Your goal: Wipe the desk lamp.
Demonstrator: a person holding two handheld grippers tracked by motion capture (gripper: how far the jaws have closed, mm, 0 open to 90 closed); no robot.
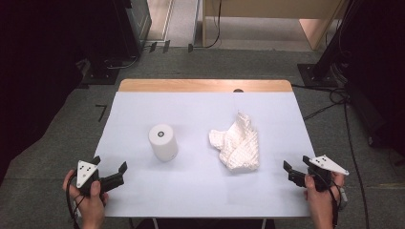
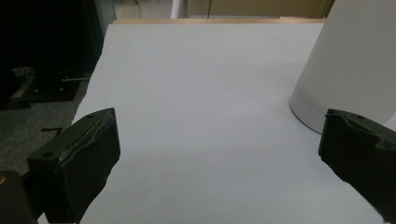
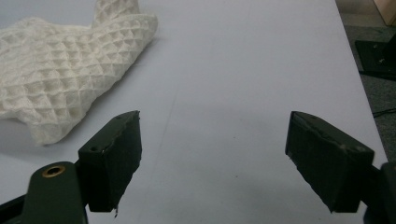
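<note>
My right gripper (image 1: pixel 295 168) is wide open, holding nothing; I should go slowly and pinch the cloth's (image 1: pixel 237 143) near edge.

Table (image 1: pixel 143 191) w/ white top, bare wood strip (image 1: pixel 205 86) along far edge. Grey floor (image 1: pixel 200 62) around it; black cables (image 1: pixel 329 107) trail on the right. Light wood furniture (image 1: pixel 267 14) stands beyond, black stand base (image 1: pixel 317 74) near the far right corner.
</note>
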